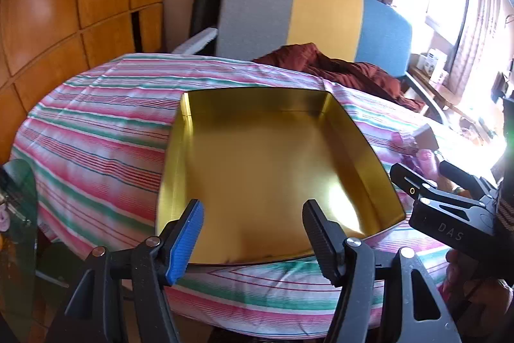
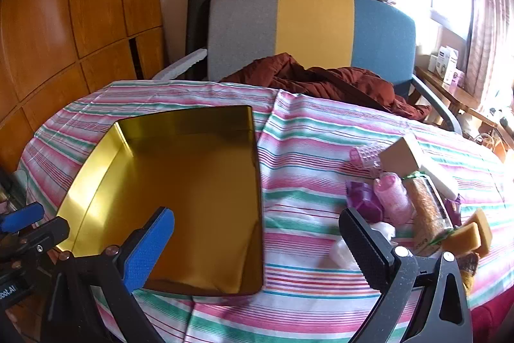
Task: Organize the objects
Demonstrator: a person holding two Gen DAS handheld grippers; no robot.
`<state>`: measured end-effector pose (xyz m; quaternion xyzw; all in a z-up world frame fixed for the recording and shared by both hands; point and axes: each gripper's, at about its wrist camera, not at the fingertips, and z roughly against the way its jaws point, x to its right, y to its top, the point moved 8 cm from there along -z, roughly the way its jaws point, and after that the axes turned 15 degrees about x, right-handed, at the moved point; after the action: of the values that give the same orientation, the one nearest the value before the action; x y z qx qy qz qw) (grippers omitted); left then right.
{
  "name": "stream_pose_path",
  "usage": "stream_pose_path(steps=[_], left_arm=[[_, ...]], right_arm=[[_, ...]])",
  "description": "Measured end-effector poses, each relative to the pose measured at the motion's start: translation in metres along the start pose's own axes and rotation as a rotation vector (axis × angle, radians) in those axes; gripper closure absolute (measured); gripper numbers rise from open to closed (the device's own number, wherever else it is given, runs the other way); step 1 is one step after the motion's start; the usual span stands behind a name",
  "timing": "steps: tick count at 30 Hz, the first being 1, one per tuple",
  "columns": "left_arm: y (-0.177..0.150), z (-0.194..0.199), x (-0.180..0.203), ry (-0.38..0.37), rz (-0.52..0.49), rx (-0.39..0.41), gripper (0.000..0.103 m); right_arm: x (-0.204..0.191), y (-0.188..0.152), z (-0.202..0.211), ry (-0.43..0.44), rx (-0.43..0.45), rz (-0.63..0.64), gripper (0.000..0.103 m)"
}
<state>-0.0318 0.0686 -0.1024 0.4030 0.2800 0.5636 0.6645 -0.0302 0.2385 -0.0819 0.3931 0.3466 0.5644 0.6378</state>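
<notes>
My right gripper (image 2: 257, 246) hung spread and empty — the clutter pile (image 2: 414, 198) lay rightward, the gold tin (image 2: 192, 182) left.

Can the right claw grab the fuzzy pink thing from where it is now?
Probably yes. The right claw is open and empty, and the fuzzy pink thing lies just ahead of its black finger. The jar crowds its far side, though.
</notes>
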Motion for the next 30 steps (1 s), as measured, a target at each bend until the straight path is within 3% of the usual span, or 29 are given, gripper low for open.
stream_pose_path(steps=[7, 15, 24, 27, 30], left_arm=[[0.011, -0.011, 0.023, -0.084, -0.037, -0.026, 0.031], [0.025, -0.023, 0.067, -0.171, -0.120, -0.061, 0.027], [0.030, -0.045, 0.151, -0.374, -0.259, -0.110, 0.028], [0.029, -0.055, 0.189, -0.450, -0.318, -0.125, 0.028], [0.026, -0.066, 0.218, -0.471, -0.393, -0.130, 0.028]], right_arm=[[0.059, -0.003, 0.004, -0.086, -0.009, -0.061, 0.000], [0.159, -0.003, 0.023, -0.238, -0.004, -0.144, 0.000], [0.278, -0.003, 0.052, -0.426, 0.014, -0.267, 0.000], [0.306, -0.004, 0.054, -0.426, 0.019, -0.382, 0.000], [0.320, -0.009, 0.048, -0.389, 0.020, -0.471, 0.000]])
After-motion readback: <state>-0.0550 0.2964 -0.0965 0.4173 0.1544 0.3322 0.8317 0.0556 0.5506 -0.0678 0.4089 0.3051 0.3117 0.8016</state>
